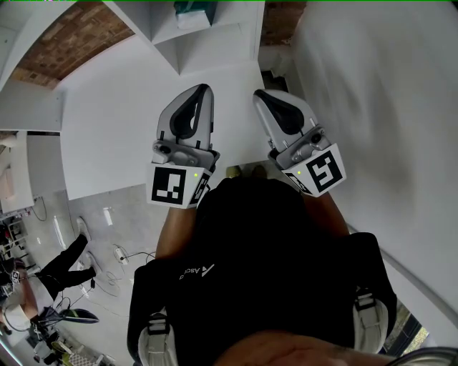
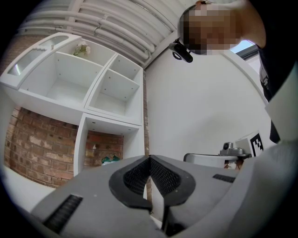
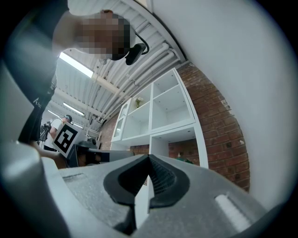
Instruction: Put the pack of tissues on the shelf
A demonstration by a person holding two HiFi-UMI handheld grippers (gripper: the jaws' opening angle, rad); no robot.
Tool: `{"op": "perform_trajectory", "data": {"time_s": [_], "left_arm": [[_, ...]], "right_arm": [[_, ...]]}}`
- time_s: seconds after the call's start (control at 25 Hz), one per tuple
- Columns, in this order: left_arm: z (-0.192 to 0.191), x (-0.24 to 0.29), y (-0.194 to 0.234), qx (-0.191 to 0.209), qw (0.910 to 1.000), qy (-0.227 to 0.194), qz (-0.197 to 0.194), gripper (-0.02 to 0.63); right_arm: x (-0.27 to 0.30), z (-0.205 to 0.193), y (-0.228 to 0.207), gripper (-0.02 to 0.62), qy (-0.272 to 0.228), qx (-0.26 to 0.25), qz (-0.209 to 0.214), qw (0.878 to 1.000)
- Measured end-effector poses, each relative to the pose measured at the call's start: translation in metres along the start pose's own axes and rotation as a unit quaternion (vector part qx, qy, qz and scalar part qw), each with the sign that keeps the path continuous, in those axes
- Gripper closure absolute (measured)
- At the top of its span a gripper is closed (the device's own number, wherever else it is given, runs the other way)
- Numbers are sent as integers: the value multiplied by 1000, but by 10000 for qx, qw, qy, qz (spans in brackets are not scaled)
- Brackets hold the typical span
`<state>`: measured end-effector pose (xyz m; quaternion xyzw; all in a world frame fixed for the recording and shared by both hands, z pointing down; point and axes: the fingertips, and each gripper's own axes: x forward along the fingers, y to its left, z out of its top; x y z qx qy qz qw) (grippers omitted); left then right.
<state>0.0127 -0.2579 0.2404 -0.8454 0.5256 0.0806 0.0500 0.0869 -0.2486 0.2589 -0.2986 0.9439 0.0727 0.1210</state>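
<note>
A teal and white pack of tissues lies in a compartment of the white shelf. It shows as a small green patch in the left gripper view and in the right gripper view. I hold both grippers side by side in front of my chest, well short of the shelf. The left gripper is shut with nothing between its jaws. The right gripper is shut and empty too.
The shelf unit has several open white compartments against a brick wall. A small pale flower-like item sits in an upper compartment. A white wall runs along the right. A person and cables lie on the floor at lower left.
</note>
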Motion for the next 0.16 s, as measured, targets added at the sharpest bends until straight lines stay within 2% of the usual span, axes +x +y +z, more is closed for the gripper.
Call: {"op": "perform_trajectory", "data": {"time_s": [0.16], "left_arm": [[-4, 1, 3, 33, 9999, 119, 84, 607]], "right_arm": [[0, 2, -3, 595, -24, -3, -9, 10000]]}}
